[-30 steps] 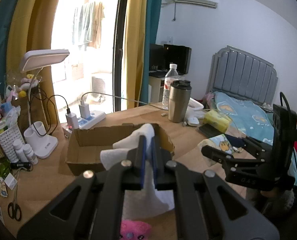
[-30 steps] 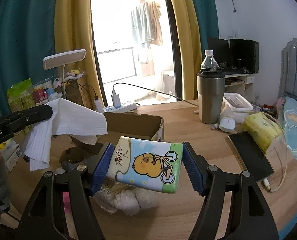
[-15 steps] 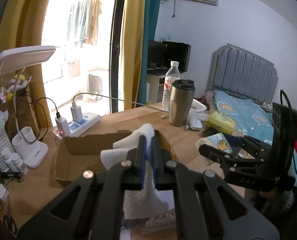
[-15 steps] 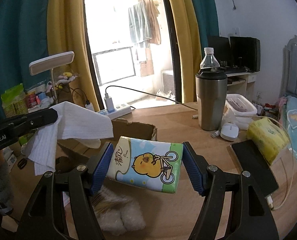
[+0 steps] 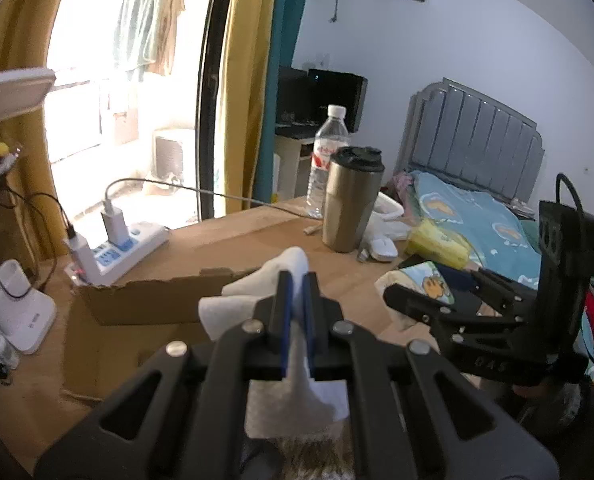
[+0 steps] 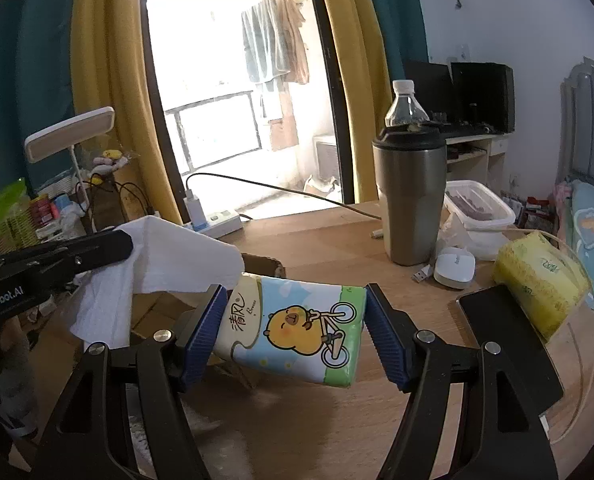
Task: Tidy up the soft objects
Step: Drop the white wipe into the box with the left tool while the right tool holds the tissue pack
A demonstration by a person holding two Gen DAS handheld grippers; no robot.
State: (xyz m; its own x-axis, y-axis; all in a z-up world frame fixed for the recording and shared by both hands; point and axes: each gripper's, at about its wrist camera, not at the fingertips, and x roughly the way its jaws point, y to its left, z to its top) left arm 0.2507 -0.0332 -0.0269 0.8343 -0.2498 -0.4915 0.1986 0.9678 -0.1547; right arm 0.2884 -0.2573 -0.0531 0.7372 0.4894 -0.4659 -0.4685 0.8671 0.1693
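My left gripper (image 5: 296, 286) is shut on a white cloth (image 5: 257, 292) that hangs from its blue pads just in front of the open cardboard box (image 5: 149, 304). The same cloth (image 6: 169, 264) shows in the right wrist view, held at the left over the box (image 6: 265, 264). My right gripper (image 6: 295, 312) is shut on a tissue pack (image 6: 293, 332) printed with a yellow chick on a bicycle, held above the wooden table to the right of the box. The pack (image 5: 425, 280) shows in the left wrist view too.
A steel tumbler (image 6: 411, 196), water bottle (image 5: 327, 160), white mouse (image 6: 455, 268), yellow tissue pack (image 6: 541, 284) and black phone (image 6: 509, 332) stand at the right. A power strip (image 5: 121, 252) and lamp base (image 5: 17, 308) sit left of the box. A bed (image 5: 477, 208) lies beyond.
Both grippers have moved forward toward the box with their loads still held. The pink toy and fluffy white items below have dropped out of view.
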